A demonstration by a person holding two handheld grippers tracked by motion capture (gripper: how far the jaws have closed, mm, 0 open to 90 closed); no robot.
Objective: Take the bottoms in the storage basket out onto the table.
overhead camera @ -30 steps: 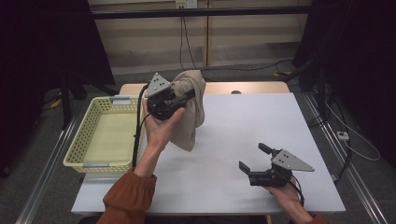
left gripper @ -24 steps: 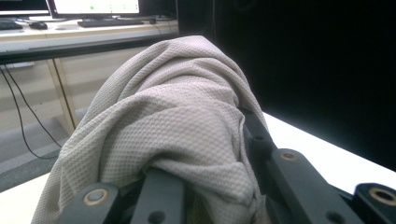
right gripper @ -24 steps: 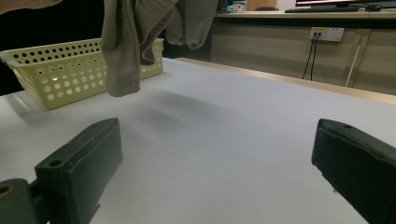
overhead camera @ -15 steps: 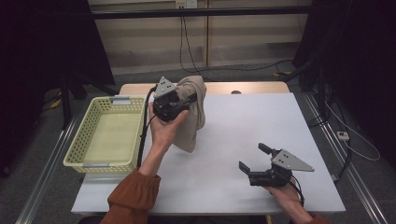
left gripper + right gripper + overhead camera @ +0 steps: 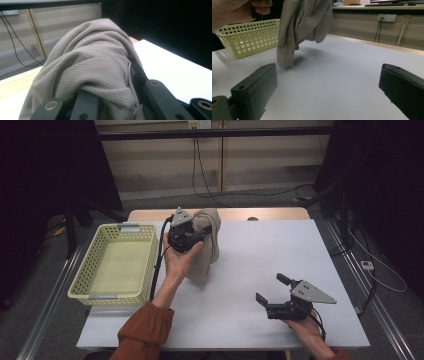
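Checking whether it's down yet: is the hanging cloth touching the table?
Touching. In the right gripper view the cloth's bottom end rests on the table.

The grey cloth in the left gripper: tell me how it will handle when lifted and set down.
The grey cloth is probably floppy: it drapes in folds from the left gripper and its lower end trails onto the table. It looks light, hanging from one pinch. Set down, it will likely slump into a heap rather than hold shape.

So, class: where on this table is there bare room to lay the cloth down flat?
Bare tabletop lies between the hanging cloth and the right claw. The basket borders the left edge; it is crowded around the left claw.
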